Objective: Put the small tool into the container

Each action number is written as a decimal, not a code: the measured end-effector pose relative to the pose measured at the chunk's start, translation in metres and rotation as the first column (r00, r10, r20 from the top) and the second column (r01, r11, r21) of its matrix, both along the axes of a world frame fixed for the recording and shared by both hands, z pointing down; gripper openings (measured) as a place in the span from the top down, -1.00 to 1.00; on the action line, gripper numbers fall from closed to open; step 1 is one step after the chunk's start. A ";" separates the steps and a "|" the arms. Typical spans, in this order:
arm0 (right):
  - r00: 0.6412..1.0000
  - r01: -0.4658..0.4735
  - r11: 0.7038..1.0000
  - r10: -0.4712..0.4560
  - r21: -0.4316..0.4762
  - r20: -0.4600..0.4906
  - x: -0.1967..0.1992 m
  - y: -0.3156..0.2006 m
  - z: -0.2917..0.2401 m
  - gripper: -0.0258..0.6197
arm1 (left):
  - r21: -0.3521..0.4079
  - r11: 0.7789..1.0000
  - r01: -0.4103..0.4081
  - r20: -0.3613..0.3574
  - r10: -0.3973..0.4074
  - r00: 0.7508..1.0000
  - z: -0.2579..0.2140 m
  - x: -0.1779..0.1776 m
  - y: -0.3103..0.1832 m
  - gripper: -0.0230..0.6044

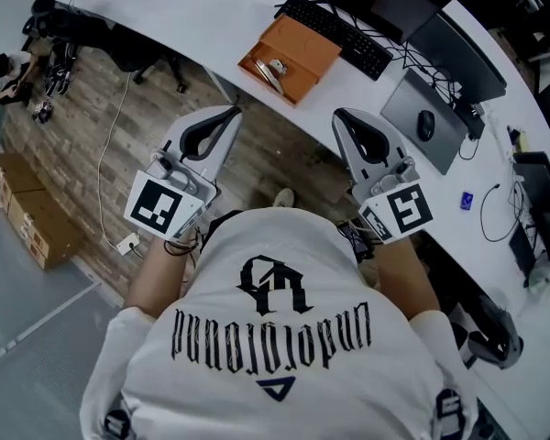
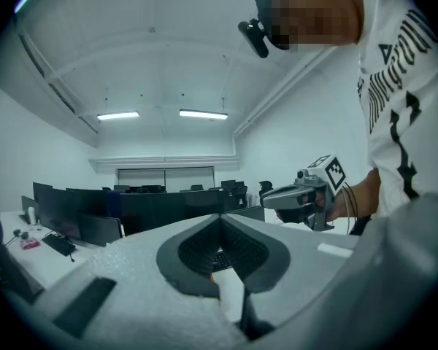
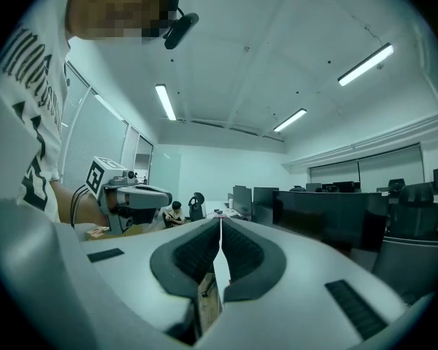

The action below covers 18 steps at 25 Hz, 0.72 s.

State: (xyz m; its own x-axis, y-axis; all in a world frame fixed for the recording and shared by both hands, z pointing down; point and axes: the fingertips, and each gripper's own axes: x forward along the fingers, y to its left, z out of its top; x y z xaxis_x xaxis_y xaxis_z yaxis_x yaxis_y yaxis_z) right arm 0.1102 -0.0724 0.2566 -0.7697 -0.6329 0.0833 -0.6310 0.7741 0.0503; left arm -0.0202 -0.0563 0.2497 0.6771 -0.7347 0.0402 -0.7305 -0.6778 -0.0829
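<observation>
The floor (image 1: 257, 159) is wood plank, and a long white desk (image 1: 211, 16) curves across the top of the head view and down its right side. A good deal is cut off. At the far left edge a seated person (image 1: 9, 71) is only partly in frame, and the cardboard boxes (image 1: 26, 211) run out of the picture. The white T-shirt (image 1: 275, 356) of the person carrying my grippers covers the bottom.

The left gripper (image 1: 231, 111) hangs over the floor just short of the desk's near edge. Its jaws are clenched tip to tip with nothing between them. Beyond it, at that near edge, sits the open brown container (image 1: 307, 44). A small silvery tool (image 1: 275, 70) lies in its nearer half, too small for me to tell what kind. The right gripper (image 1: 340, 114) is likewise pressed closed and empty, clear of the container.

Further right on the desk are a black keyboard (image 1: 339, 30), a grey mat (image 1: 408, 104) with a mouse (image 1: 425, 125), and a dark screen (image 1: 458, 53).

Both gripper views tilt up to a white ceiling with strip lights (image 2: 160, 114) and rows of dark monitors (image 3: 328, 210).
</observation>
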 end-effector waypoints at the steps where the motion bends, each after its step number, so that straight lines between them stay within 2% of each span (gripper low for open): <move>1: 1.000 -0.010 1.000 0.010 -0.002 0.007 0.000 0.003 0.001 0.86 | -0.011 1.000 -0.007 0.002 0.007 1.000 0.003 -0.002 0.004 0.88; 11: 0.996 -0.084 0.996 0.084 -0.037 0.000 -0.012 0.038 0.017 0.86 | -0.068 0.996 -0.061 -0.004 0.061 0.998 0.018 -0.031 0.046 0.89; 18: 0.994 -0.112 0.993 0.111 -0.030 -0.007 -0.038 0.076 0.015 0.86 | -0.088 0.992 -0.091 -0.015 0.090 0.996 0.024 -0.062 0.081 0.88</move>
State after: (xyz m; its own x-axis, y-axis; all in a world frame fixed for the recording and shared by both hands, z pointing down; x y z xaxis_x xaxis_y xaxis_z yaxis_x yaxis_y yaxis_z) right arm 0.0717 0.0039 0.2716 -0.6940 -0.7118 0.1082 -0.7132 0.7002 0.0316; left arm -0.0820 0.0243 0.2733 0.7413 -0.6644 0.0946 -0.6666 -0.7454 -0.0117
